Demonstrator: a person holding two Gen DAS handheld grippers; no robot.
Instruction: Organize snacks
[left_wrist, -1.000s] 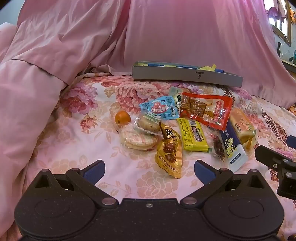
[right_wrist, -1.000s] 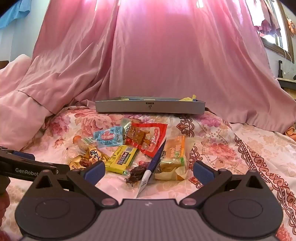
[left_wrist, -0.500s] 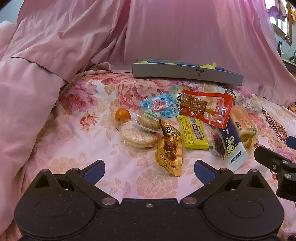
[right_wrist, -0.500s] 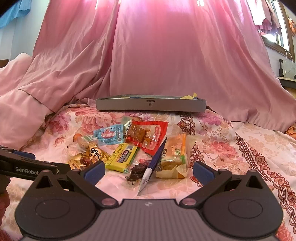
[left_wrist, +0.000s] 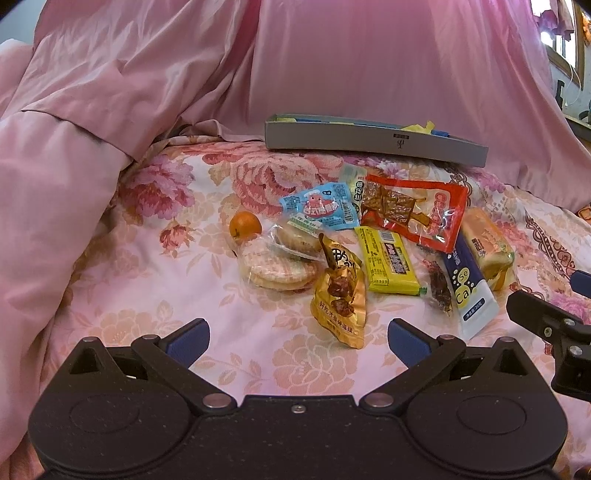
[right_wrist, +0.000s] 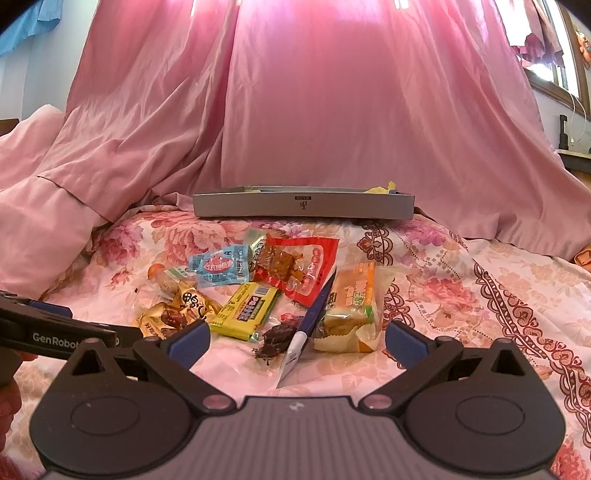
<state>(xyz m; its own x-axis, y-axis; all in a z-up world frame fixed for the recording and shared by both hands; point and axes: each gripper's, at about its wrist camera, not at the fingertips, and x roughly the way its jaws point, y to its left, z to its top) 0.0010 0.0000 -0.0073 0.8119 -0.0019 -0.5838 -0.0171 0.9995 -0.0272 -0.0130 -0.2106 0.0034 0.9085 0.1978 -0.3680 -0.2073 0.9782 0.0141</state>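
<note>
Blue-padded and spread wide with nothing between them, the jaws of my left gripper (left_wrist: 297, 341) hang low over the flowered bedspread (left_wrist: 155, 280), and those of my right gripper (right_wrist: 297, 341) stand equally wide and empty beside it. Nearest my left jaws lies the gold pouch (left_wrist: 340, 299), its upper end resting on the clear-wrapped rice crackers (left_wrist: 277, 269); a careless pinch here could crush the crackers or drag both together. Nearest my right jaws sit the blue-and-white sachet (right_wrist: 304, 330), tilted on edge between the dark dried-fruit pack (right_wrist: 275, 338) and the wrapped cake (right_wrist: 354, 306) (thin foil on soft bedding, so it may slide or fold rather than lift). The bed yields under pressure, and jaws pressed down could snag the cloth with a wrapper. Behind these lie the yellow bar (left_wrist: 388, 258), the red packet (left_wrist: 413, 214) overlapping it, the light-blue packet (left_wrist: 319, 208) and the small orange (left_wrist: 245, 224), which could roll if nudged. Farthest stands the grey tray (right_wrist: 303, 202) against the pink drape (right_wrist: 314, 110), apparently the destination, already holding a few items; its wall could catch a low-carried snack. My two grippers sit close together, so a collision is possible.
</note>
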